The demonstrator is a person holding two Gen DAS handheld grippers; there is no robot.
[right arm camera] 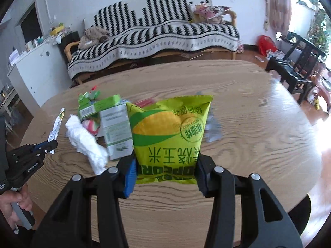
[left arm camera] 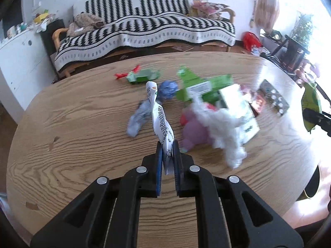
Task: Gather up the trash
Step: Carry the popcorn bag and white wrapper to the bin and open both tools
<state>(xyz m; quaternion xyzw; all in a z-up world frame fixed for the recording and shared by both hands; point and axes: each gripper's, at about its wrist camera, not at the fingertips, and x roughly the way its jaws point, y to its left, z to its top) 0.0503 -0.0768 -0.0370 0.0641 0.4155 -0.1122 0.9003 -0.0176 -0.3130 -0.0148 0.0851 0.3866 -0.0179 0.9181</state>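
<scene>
Left wrist: fingers (left arm camera: 168, 146) clamped on white printed wrapper (left arm camera: 161, 122).

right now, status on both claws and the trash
Left claw shut on white wrapper. Right claw shut on popcorn bag. Tissue, green cartons left on table. Nothing blocking.

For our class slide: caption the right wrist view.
Right gripper clamps a yellow-green popcorn bag above the littered wooden table.
</scene>
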